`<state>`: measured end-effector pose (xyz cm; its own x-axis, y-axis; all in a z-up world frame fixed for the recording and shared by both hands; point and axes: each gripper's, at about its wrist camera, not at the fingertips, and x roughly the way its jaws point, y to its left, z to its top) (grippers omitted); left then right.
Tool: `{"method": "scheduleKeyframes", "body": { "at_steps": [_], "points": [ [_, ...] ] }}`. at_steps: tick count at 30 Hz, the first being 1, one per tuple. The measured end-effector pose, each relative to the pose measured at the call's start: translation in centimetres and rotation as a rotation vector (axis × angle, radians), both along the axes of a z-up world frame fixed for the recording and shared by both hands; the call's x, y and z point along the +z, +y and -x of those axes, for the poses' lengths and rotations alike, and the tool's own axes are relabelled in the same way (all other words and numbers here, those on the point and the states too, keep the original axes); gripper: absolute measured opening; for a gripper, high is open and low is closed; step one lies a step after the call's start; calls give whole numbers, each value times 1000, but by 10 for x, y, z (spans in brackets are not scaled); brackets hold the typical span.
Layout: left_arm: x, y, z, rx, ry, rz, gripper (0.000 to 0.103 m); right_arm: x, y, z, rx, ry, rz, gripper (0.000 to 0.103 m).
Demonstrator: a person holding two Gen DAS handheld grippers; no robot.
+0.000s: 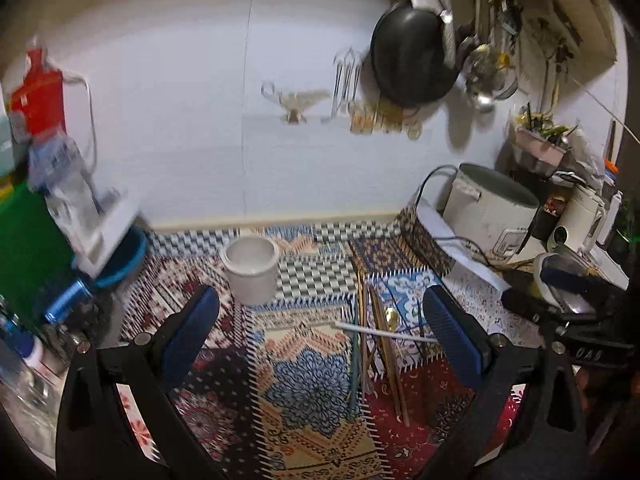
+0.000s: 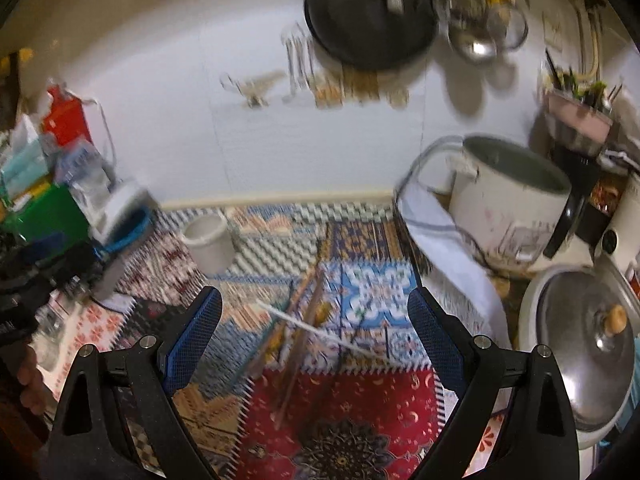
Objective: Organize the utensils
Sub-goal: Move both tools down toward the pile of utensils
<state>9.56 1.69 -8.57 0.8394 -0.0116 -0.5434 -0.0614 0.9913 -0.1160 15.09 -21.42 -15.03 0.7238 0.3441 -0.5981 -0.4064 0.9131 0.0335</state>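
Two fisheye views look down over a table (image 1: 320, 380) covered in a busy patchwork-patterned cloth. The left gripper (image 1: 320, 320) hangs above the cloth with its blue-padded fingers spread wide apart and nothing between them; the right gripper (image 2: 314, 320) is likewise wide apart and empty. Between the fingers in both views lies a loose bundle of chopsticks (image 1: 376, 344), wooden and green ones running roughly lengthwise, with a white stick (image 1: 380, 332) lying crosswise over them. A small gold spoon (image 1: 391, 316) rests among them, mostly hidden. Motion blur smears the bundle in the right view, so the count cannot be told. A white cup (image 1: 251, 268) stands upright farther back on the cloth, to the left of the utensils and apart from them. At the right edge sit a white rice cooker pot (image 1: 490, 212) and a metal lid (image 2: 588, 344), partly cut off. A black pan (image 1: 412, 56) hangs on the wall, blurred.
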Motion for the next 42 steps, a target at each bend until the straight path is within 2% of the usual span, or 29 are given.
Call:
{"method": "scheduleKeyframes", "body": {
  "at_steps": [5, 12, 14, 17, 20, 25, 30, 36, 41, 42],
  "points": [
    [-40, 2, -31, 1, 113, 40, 103, -39, -1, -22, -9, 118, 58, 93],
    [-104, -5, -77, 32, 287, -28, 103, -87, -1, -57, -3, 249, 131, 92],
    [-118, -7, -87, 19, 319, -34, 102, -93, 2, -66, 12, 273, 129, 89],
    [-131, -14, -101, -6, 363, -49, 95, -104, 10, -83, 53, 322, 119, 79],
    [-143, -18, -115, -25, 406, -62, 89, -116, 22, -101, 99, 372, 123, 65],
    [-153, -20, -130, -45, 445, -38, 81, -132, 40, -124, 164, 456, 134, 46],
    [-164, -24, -142, -80, 487, -37, 72, -141, 50, -138, 222, 510, 164, 38],
    [-178, -28, -154, -97, 535, -14, 70, -148, 58, -146, 281, 552, 191, 30],
    [-187, -31, -159, -112, 571, 3, 66, -151, 62, -154, 308, 589, 157, 22],
    [-188, -32, -160, -115, 576, 2, 64, -151, 62, -154, 317, 594, 148, 17]
  ]
}}
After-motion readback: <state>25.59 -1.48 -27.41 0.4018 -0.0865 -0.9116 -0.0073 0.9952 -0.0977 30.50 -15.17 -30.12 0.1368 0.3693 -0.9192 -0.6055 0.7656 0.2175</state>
